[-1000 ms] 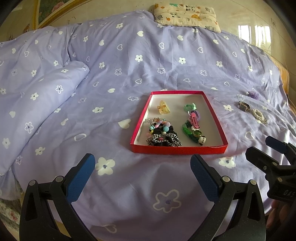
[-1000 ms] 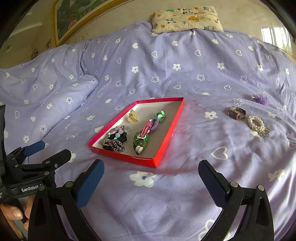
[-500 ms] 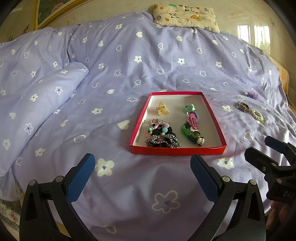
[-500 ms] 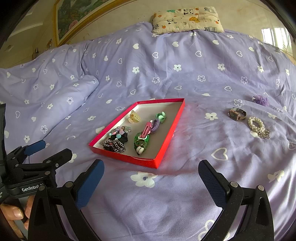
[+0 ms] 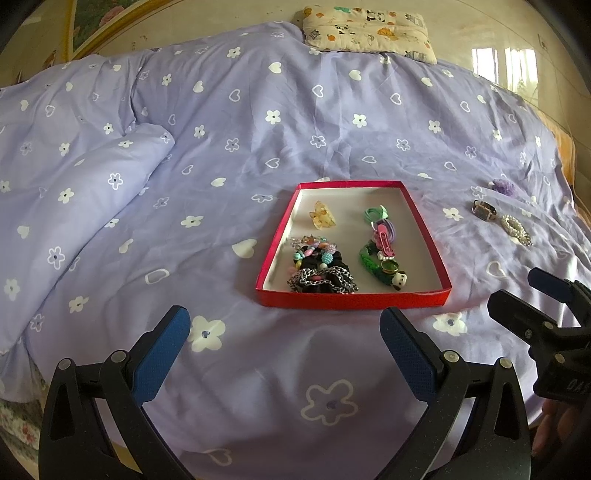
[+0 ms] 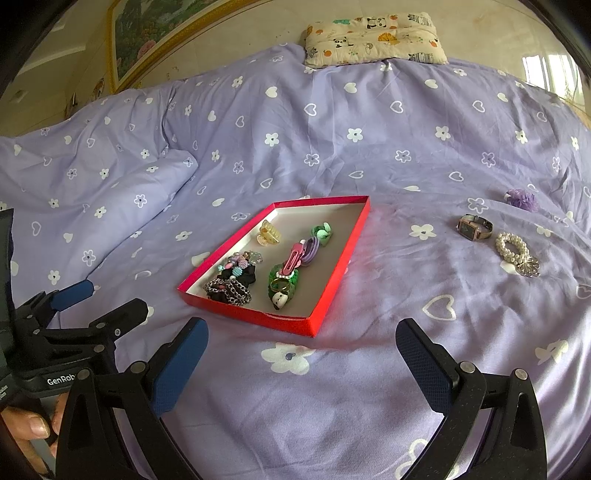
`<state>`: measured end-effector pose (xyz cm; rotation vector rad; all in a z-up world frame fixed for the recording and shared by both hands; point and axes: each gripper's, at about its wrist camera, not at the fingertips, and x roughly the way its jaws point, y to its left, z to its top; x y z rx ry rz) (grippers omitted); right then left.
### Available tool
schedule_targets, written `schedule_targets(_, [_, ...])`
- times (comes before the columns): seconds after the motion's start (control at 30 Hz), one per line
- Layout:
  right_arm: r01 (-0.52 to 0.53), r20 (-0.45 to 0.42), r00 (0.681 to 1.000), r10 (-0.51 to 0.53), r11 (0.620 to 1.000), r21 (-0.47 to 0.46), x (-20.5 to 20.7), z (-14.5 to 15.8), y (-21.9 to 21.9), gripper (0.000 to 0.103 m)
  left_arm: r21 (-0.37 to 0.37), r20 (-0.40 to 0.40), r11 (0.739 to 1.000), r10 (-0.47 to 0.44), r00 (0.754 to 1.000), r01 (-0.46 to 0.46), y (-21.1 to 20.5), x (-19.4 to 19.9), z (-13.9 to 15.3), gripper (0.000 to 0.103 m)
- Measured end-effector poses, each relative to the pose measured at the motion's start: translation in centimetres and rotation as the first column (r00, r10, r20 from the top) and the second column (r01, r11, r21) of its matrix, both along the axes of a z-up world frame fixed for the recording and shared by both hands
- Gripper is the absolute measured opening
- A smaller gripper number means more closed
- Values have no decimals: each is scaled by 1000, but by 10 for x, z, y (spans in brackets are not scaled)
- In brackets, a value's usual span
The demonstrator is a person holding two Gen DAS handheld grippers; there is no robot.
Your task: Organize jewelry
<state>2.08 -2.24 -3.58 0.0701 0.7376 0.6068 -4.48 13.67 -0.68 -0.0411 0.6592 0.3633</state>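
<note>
A shallow red tray (image 5: 351, 299) (image 6: 332, 284) lies on the purple bedspread and holds several hair clips, beaded bands, a chain and a ring. To its right on the bedspread lie a wristwatch (image 5: 484, 210) (image 6: 474, 227), a pearl bracelet (image 5: 515, 229) (image 6: 515, 251) and a small purple scrunchie (image 5: 504, 186) (image 6: 522, 199). My left gripper (image 5: 286, 347) is open and empty, just in front of the tray. My right gripper (image 6: 301, 362) is open and empty, in front of the tray's right corner. Each gripper shows at the edge of the other's view.
A purple bedspread (image 5: 295, 122) with white hearts and flowers covers the bed. A folded duvet bulge (image 5: 92, 192) lies at the left. A patterned pillow (image 5: 365, 27) rests at the headboard. The bed's front edge drops off at the lower left (image 5: 22, 406).
Both views have shifted slightly; the tray sits a little lower and nearer in the frames. Both grippers stay open and empty.
</note>
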Motion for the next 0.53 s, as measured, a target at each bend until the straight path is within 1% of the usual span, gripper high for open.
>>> schedule_targets(0.37, [-4, -6, 1000, 4, 1000, -5, -1, -1, 2, 103, -5, -5, 1000, -2, 1000, 2, 1, 2, -2, 103])
schedule_targets(0.53, [-14, -20, 1000, 14, 1000, -15, 2, -5, 5, 102, -21, -17, 1000, -13, 1000, 13, 6, 8, -9, 103])
